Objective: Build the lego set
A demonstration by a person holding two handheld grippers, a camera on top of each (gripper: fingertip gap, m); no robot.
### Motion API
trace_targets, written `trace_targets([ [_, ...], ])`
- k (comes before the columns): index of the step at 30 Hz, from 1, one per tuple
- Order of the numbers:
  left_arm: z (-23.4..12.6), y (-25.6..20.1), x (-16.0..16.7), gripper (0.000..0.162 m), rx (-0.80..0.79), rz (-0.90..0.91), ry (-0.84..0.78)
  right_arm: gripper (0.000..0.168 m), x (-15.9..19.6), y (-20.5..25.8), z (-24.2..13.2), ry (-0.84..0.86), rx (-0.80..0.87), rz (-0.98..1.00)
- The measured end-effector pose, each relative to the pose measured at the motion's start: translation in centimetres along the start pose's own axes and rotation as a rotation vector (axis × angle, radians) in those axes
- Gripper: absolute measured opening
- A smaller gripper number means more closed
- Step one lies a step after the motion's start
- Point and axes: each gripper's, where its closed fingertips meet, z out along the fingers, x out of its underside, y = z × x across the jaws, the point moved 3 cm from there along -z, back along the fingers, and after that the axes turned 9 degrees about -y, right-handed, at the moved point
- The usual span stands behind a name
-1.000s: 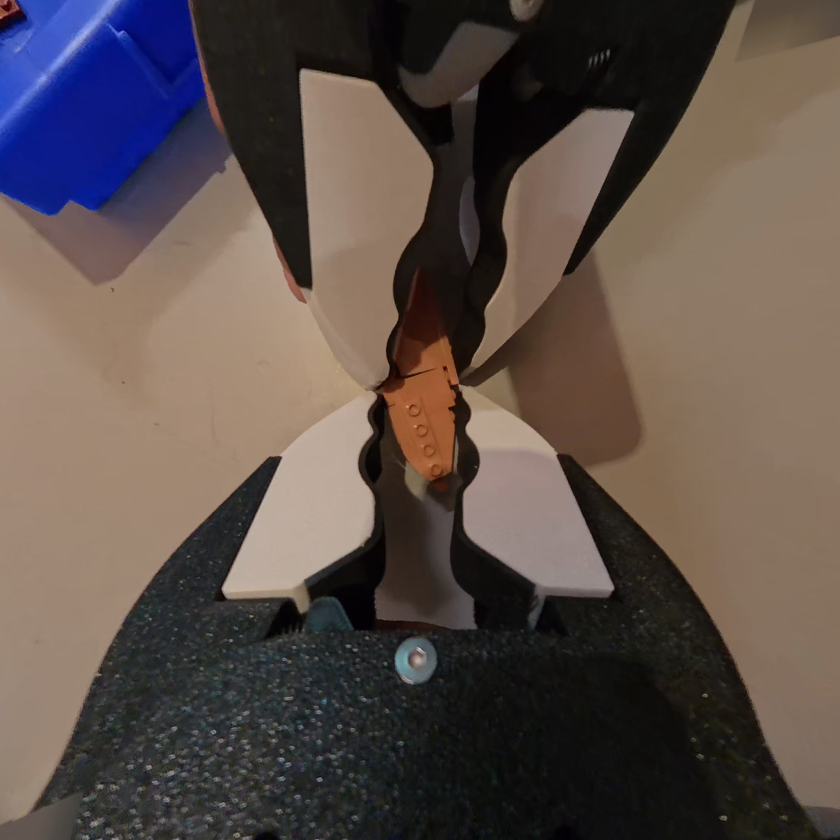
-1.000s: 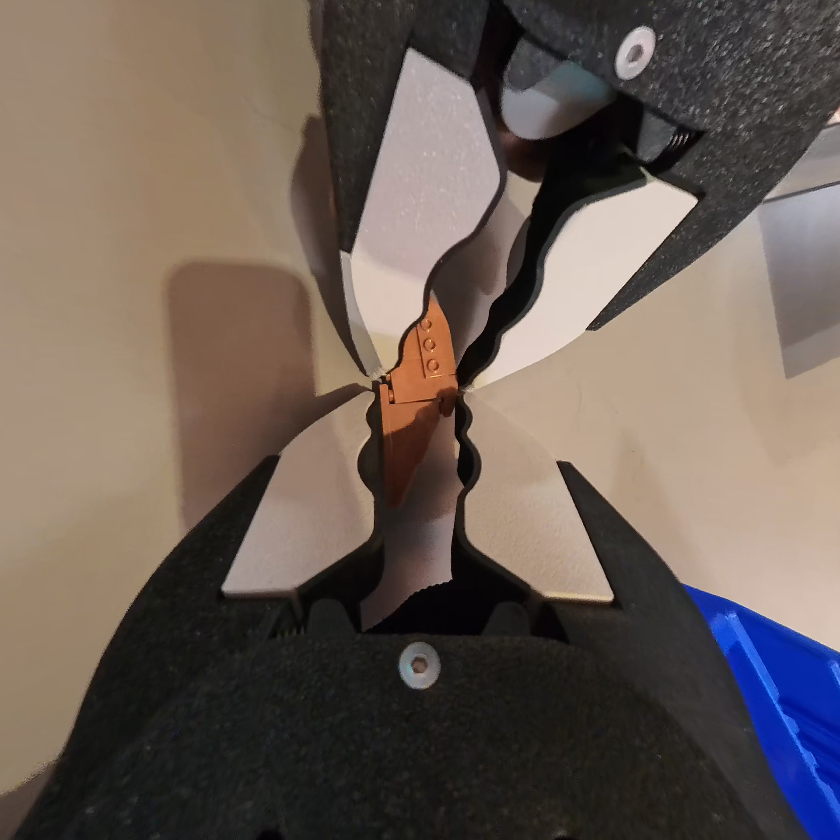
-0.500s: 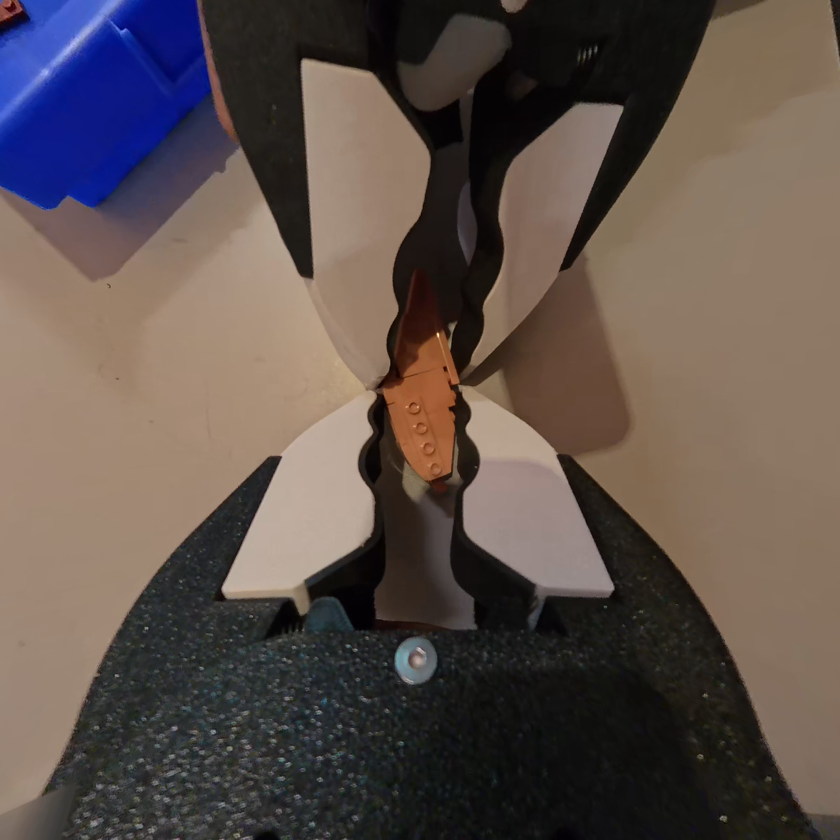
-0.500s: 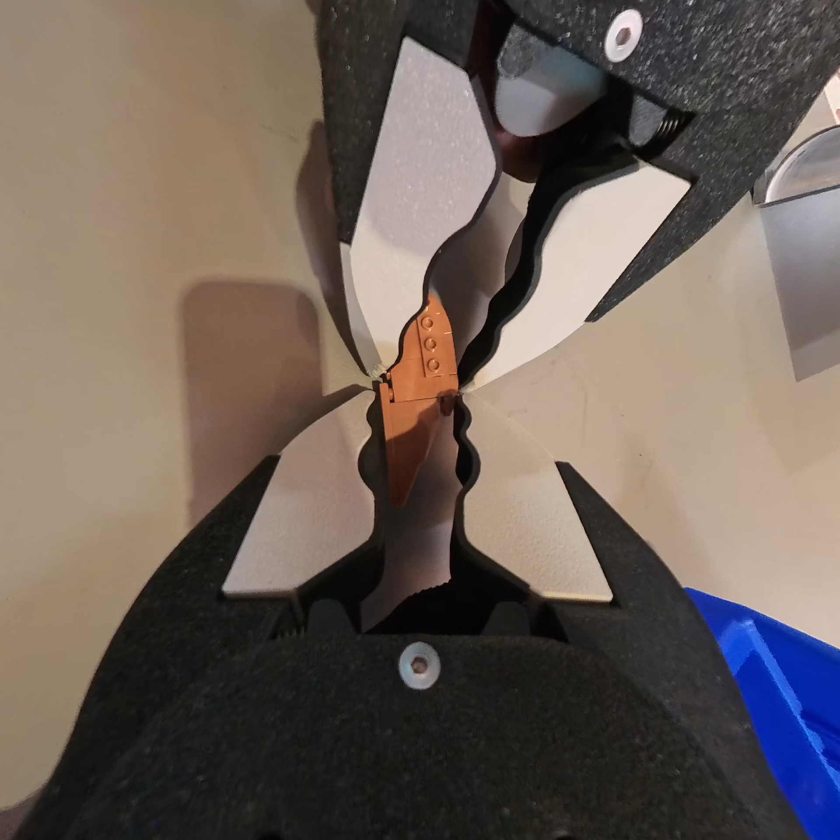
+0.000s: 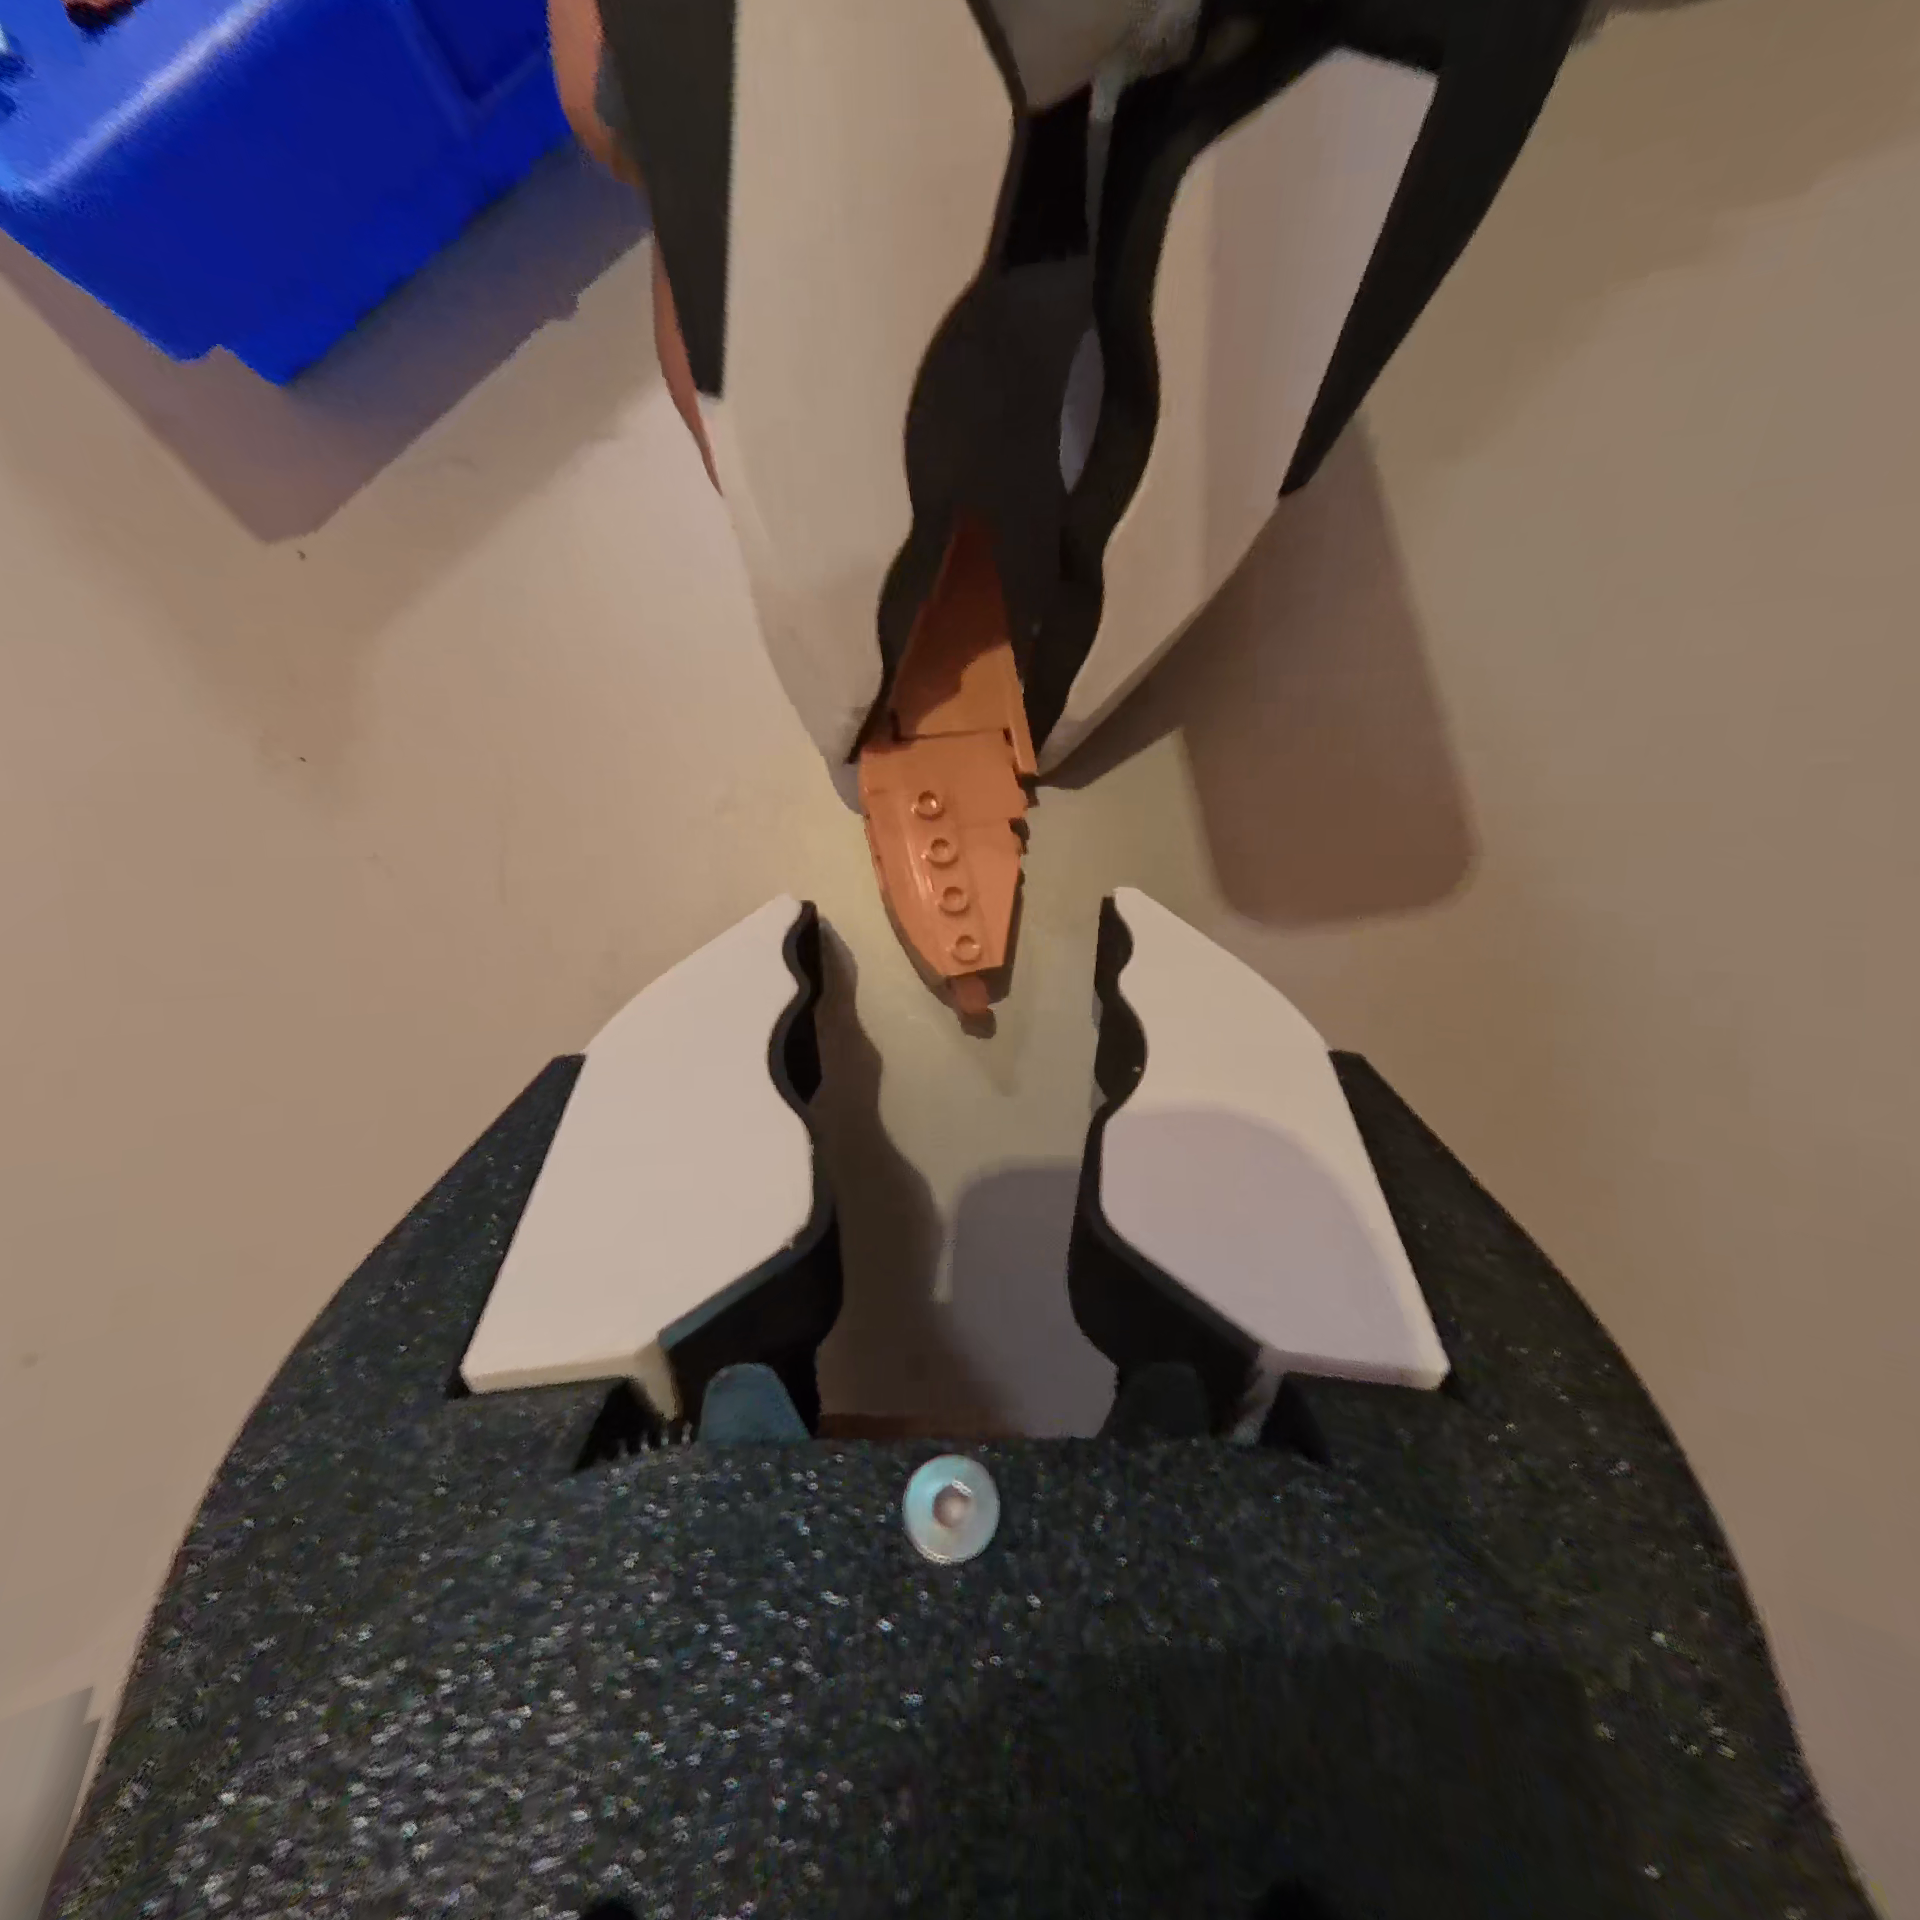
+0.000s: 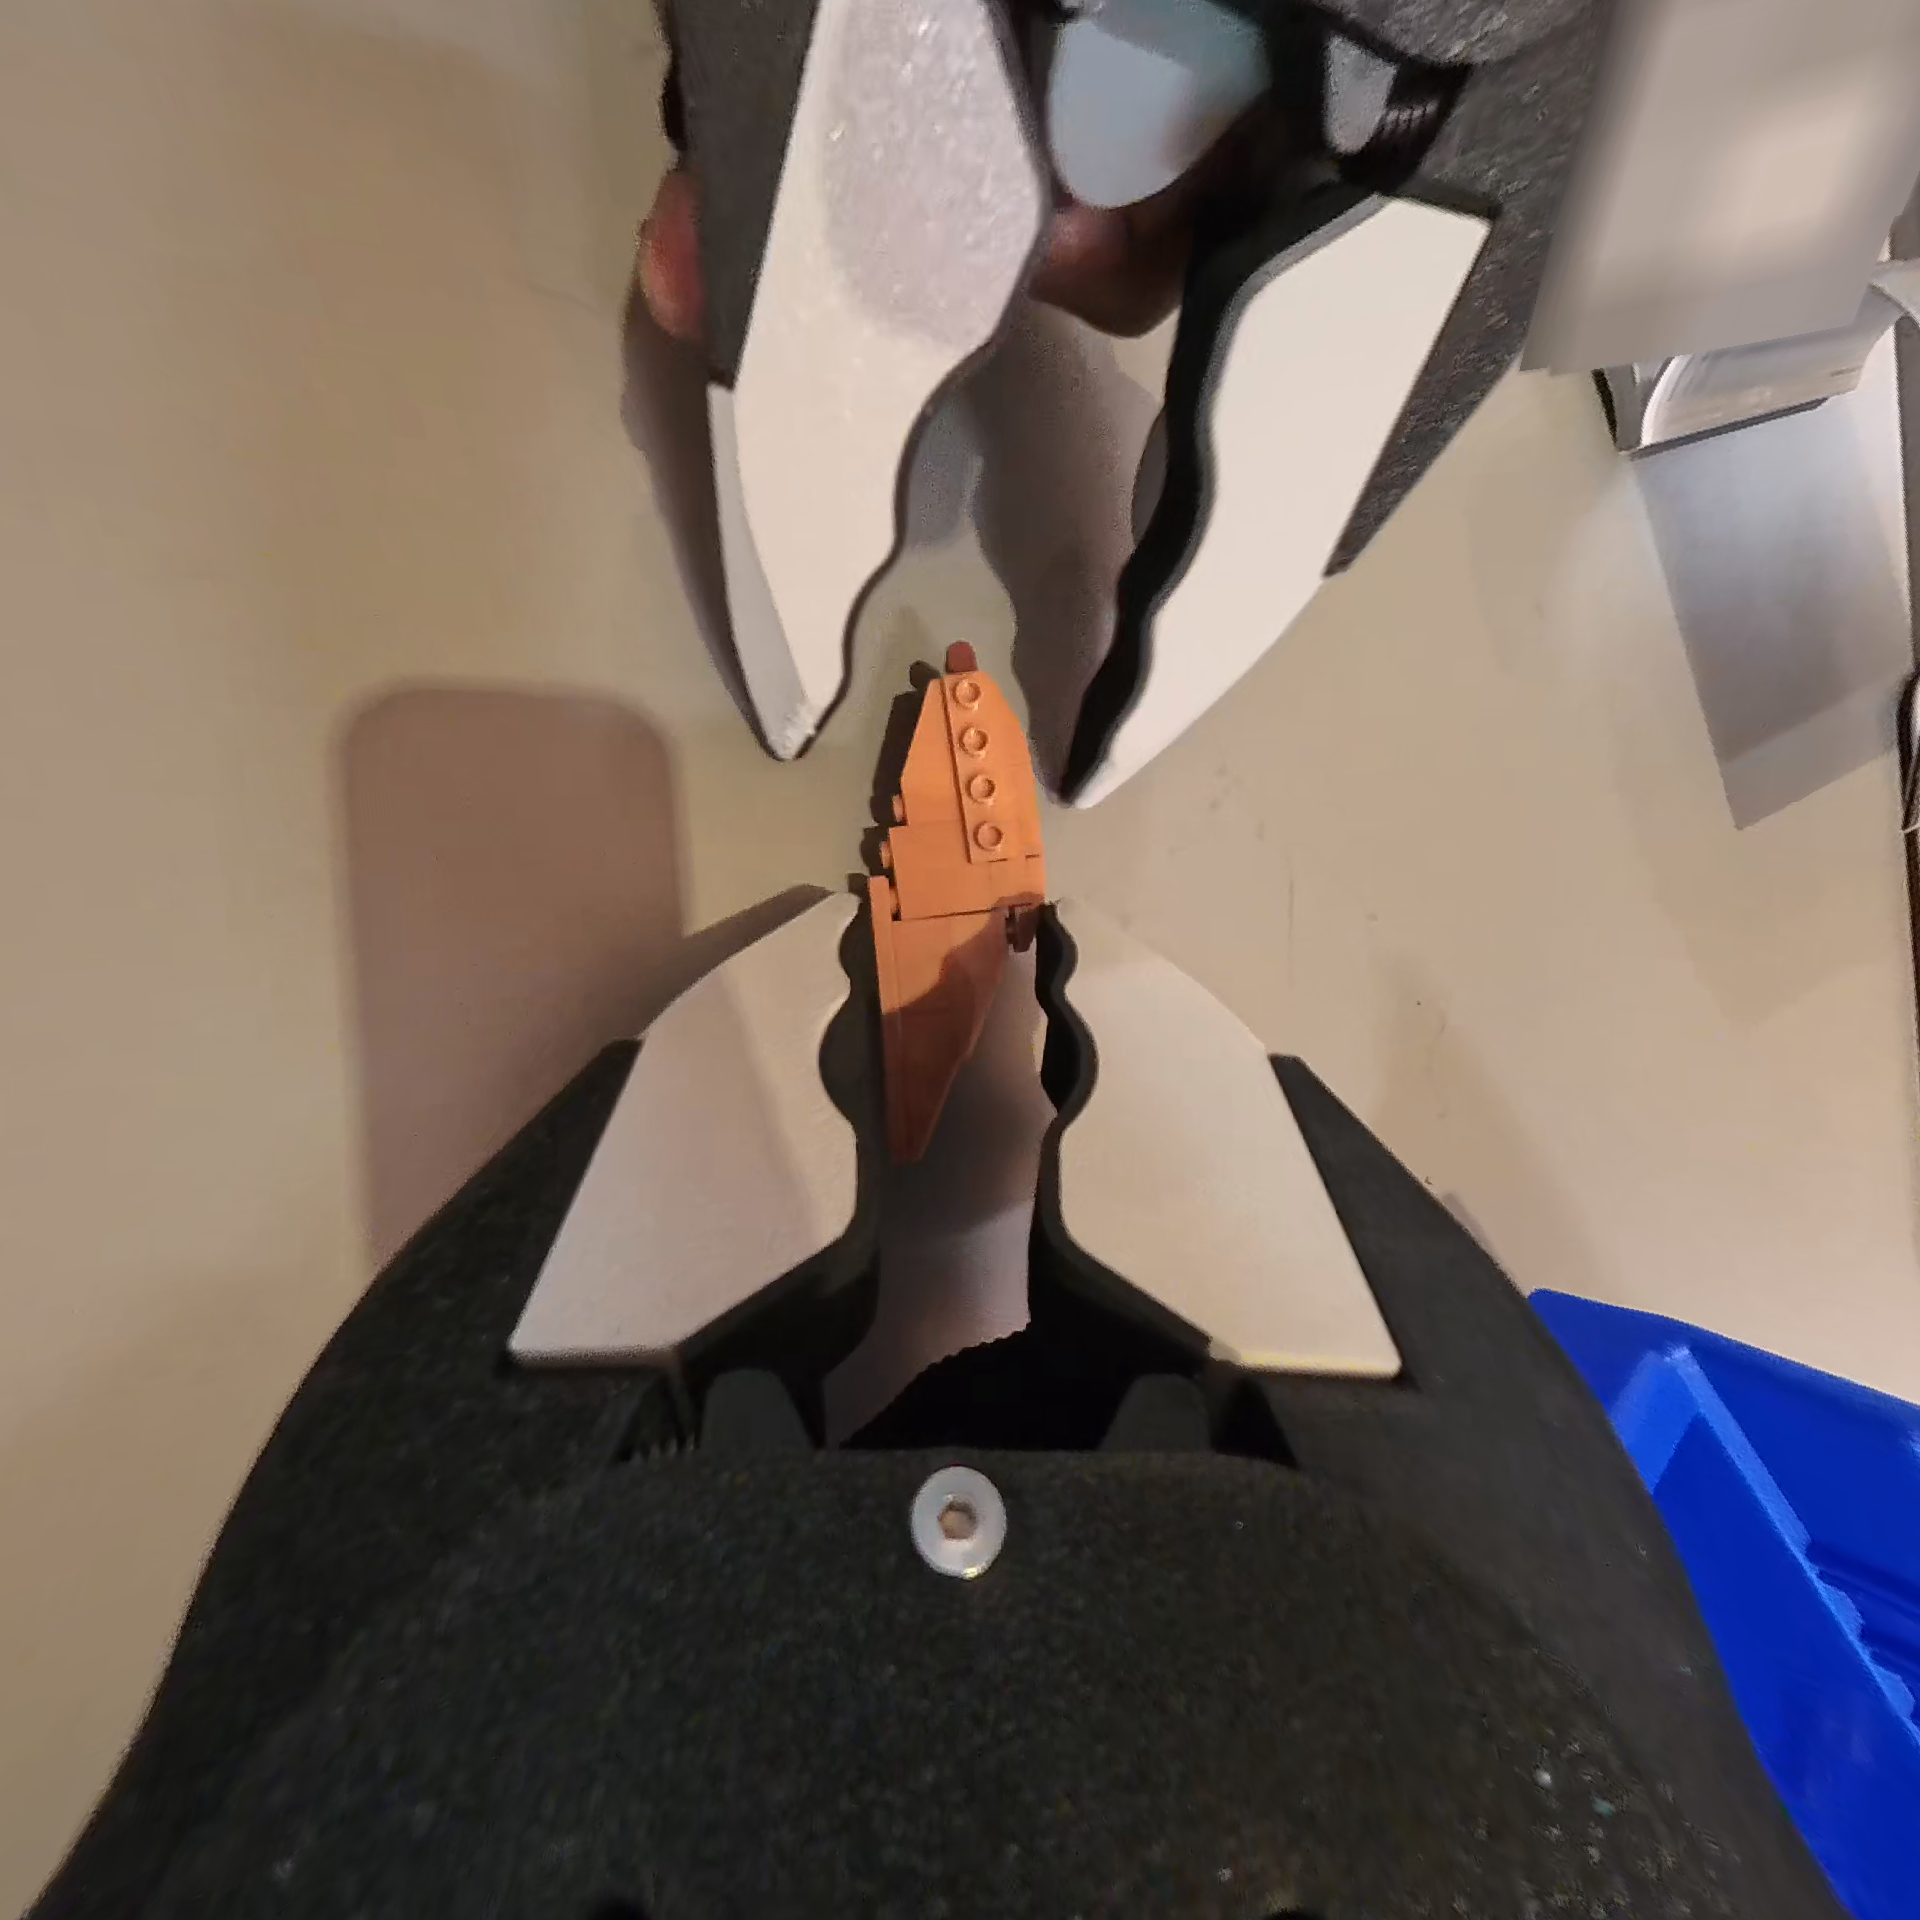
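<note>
An orange-brown lego assembly (image 5: 951,831) of wedge plates with a row of studs hangs above the beige table. My right gripper (image 6: 951,909) is shut on its rear half (image 6: 935,997); the studded front half (image 6: 971,790) sticks out past its fingertips. My left gripper (image 5: 956,914) is open and empty, its jaws apart on either side of the assembly's pointed tip, not touching it. In the left wrist view the right gripper (image 5: 951,727) faces me, holding the assembly. In the right wrist view the open left gripper (image 6: 925,769) faces me.
A blue plastic bin (image 5: 260,177) stands at the upper left of the left wrist view and shows at the lower right of the right wrist view (image 6: 1745,1538). A grey metal object (image 6: 1766,416) stands at the upper right. The beige table (image 5: 312,831) lies below. The tips of both grippers are at nearly the same place.
My left gripper has opened and let go of the assembly, and drawn back a little. The right gripper still holds the joined assembly.
</note>
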Motion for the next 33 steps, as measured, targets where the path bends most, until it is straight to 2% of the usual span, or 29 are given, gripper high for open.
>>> trace_targets([
  [7,0.1,0.2,-0.3,0.051,-0.009,0.027,-0.052,0.030,-0.9,-1.0,-0.7,-0.070,0.074,0.014],
  [12,-0.7,0.7,-1.5,0.050,-0.022,0.031,-0.173,0.029,-1.2,-1.3,-1.1,-0.098,0.096,0.033],
  [21,-1.1,0.4,-2.1,0.043,0.005,0.070,-0.258,0.029,-2.1,-1.4,-1.4,-0.128,0.119,0.014],
  [24,-1.5,0.4,-2.2,0.042,0.039,0.016,-0.291,0.029,-2.4,-1.5,-1.6,-0.134,0.140,-0.009],
  [27,-2.0,0.3,-2.0,0.045,0.118,-0.116,-0.323,0.029,-2.6,-1.7,-1.7,-0.136,0.158,-0.025],
  [33,-3.0,1.5,-2.7,0.045,0.140,-0.323,-0.418,0.029,-2.9,-2.0,-1.9,-0.126,0.197,-0.067],
])
